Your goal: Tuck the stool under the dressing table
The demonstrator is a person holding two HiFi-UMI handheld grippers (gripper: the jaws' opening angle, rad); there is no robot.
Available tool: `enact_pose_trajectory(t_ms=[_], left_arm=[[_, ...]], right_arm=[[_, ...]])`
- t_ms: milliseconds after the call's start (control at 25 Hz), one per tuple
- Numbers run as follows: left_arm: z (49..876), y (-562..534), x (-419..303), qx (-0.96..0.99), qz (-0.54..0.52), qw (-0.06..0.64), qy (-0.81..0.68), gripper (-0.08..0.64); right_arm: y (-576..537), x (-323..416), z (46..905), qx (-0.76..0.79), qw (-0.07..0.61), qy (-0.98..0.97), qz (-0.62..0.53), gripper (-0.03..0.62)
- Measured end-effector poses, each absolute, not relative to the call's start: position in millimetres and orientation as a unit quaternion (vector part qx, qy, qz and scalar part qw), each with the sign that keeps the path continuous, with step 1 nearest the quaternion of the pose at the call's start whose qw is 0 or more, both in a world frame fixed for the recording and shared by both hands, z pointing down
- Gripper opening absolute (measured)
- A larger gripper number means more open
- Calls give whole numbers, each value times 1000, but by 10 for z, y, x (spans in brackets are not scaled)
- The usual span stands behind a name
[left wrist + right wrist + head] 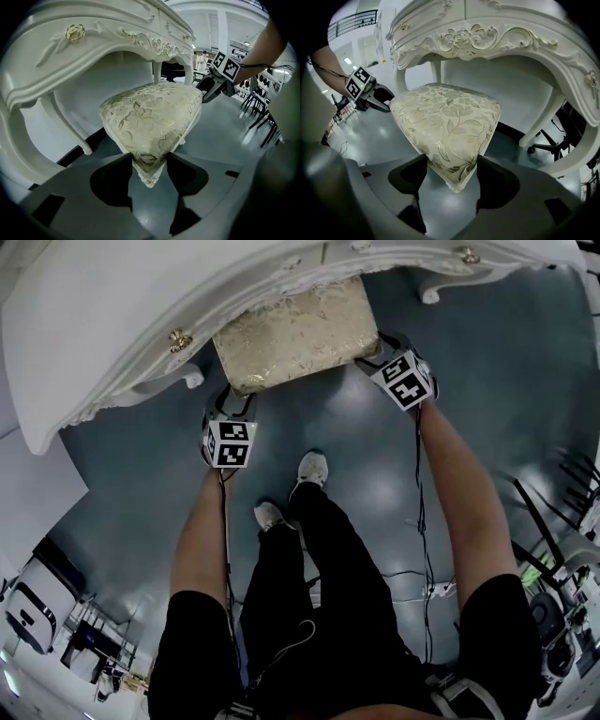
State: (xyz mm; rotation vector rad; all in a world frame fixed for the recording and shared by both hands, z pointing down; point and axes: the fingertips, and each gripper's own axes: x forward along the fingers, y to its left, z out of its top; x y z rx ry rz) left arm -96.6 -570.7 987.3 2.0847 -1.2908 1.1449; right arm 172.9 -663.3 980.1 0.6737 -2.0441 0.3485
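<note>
Stool (295, 332) half under table (112, 324).
My left tongs (239, 401) and right tongs (384, 341) each grip a near corner; I push evenly, straight.

Looking down from your head, the far end of the stool (296, 332), ahead of both tools, is hidden under the top of the dressing table (112, 324), which itself runs off the picture's upper edge. The marker cubes cover most of the jaws of your left gripper (236, 407) and right gripper (386, 345). Seen along either tool, the cushion hides the stool's legs. Beyond your right gripper's tips, an office chair (543, 145) is half hidden behind a table leg.
</note>
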Motion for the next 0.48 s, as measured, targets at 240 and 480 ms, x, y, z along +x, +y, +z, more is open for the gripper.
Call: enact_pose_trajectory(t_ms=[240,480], left_arm=[[9832,-5953,-1112,735,409,212,-497,225],[9815,-6219,-1220,740,403,188,-505,221]], right_arm=[[-6887,1591,9773,289,447,-835,140,354],[-7160,1491,9730,343,422,-830,125,342]])
